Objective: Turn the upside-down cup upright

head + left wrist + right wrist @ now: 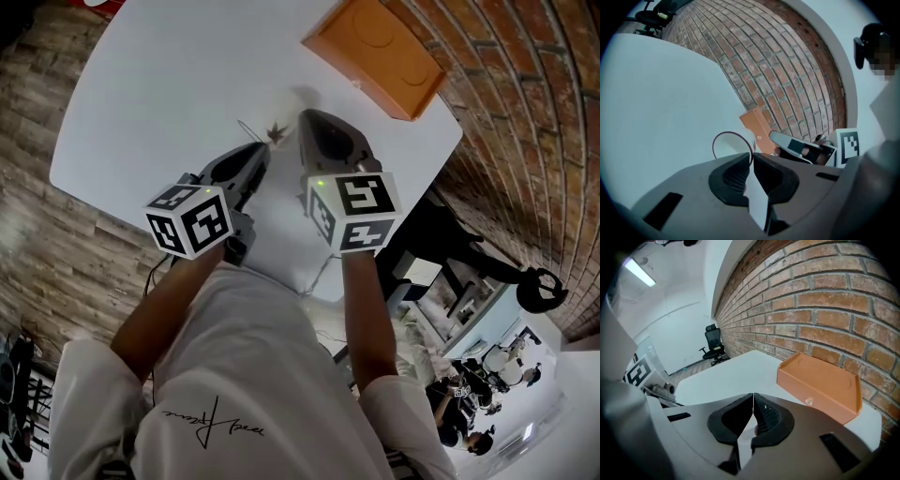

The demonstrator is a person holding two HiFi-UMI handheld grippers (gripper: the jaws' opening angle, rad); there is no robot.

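left gripper (752,158) pinches the cup (727,146) wall; right gripper (753,399) jaws together, empty.

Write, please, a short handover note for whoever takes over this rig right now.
Left gripper: fingers shut on the rim wall of the cup.
Right gripper: shut on nothing, beside the left one above the white table.
Cup: at mid-table, short of the orange tray. Its open mouth faces the left gripper's camera, not the table.
Done: the cup is gripped and its mouth is not down.
Left: the views do not show whether its base rests on the table. Probably settle it upright, then open the left fingers and back off.
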